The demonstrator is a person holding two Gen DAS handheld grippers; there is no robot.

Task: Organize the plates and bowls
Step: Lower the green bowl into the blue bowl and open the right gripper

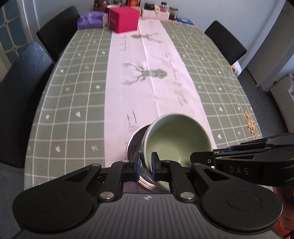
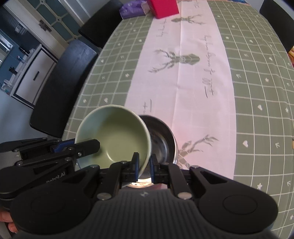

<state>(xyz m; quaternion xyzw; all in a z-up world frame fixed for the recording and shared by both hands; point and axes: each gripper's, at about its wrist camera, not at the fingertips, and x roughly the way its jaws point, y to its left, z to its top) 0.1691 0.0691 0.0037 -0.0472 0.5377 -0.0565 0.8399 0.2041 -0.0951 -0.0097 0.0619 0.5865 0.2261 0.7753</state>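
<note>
A pale green bowl [image 1: 176, 136] [image 2: 114, 136] hangs tilted between both grippers near the table's front edge. My left gripper [image 1: 147, 165] [image 2: 91, 147] is shut on its left rim, and my right gripper [image 2: 143, 166] [image 1: 202, 156] is shut on its right rim. Right under and beside the green bowl is a steel bowl [image 1: 136, 141] [image 2: 162, 139], its shiny inside partly showing. Steel also glints between the pads of each gripper. I cannot tell whether the steel bowl rests on the cloth or is lifted along.
The table [image 1: 73, 92] has a green checked cloth with a white deer runner [image 1: 147, 73]. A red box [image 1: 124, 19], a purple pack [image 1: 90, 19] and jars [image 1: 161, 9] stand at the far end. Dark chairs [image 1: 23, 92] [image 1: 226, 40] flank it. Small tan bits [image 1: 251, 125] lie near the right edge.
</note>
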